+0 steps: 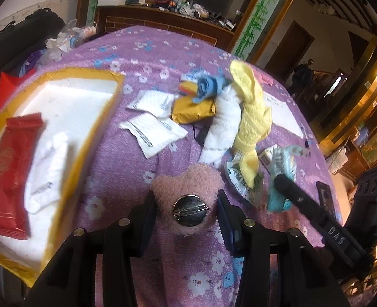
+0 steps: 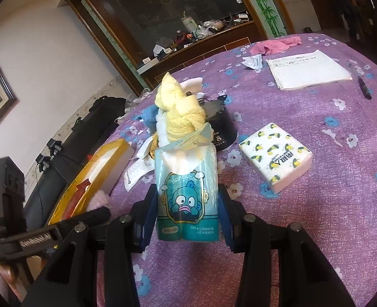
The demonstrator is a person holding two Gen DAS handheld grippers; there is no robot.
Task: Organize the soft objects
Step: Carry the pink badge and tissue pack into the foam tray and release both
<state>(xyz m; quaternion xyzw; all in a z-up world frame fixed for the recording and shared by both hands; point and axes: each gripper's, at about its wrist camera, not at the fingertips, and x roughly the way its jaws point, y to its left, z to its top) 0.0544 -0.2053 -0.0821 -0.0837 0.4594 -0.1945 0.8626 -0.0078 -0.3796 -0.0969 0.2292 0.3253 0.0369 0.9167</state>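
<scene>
My left gripper [image 1: 187, 202] is shut on a pink plush badge [image 1: 188, 192] with a metal pin back, held just above the purple flowered cloth [image 1: 127, 168], right of the yellow-rimmed white box [image 1: 68, 107]. The box holds a red packet [image 1: 9, 174] and white sachets [image 1: 47, 171]. My right gripper [image 2: 187, 204] is shut on a teal cartoon tissue pack [image 2: 187, 194]. Behind it lie a knotted yellow towel [image 2: 180, 112], a white towel [image 1: 221, 130] and a blue cloth [image 1: 208, 84]. The right gripper also shows in the left wrist view, with the teal pack [image 1: 281, 163].
A lemon-print tissue pack [image 2: 275, 157], a stack of papers [image 2: 306, 69], a pen [image 2: 365, 87], a pink cloth [image 2: 275, 44] and a black round device [image 2: 221, 125] lie on the cloth. Loose white sachets [image 1: 152, 117] and a gold packet [image 1: 193, 110] lie mid-table. A cluttered wooden cabinet [image 1: 162, 15] stands behind.
</scene>
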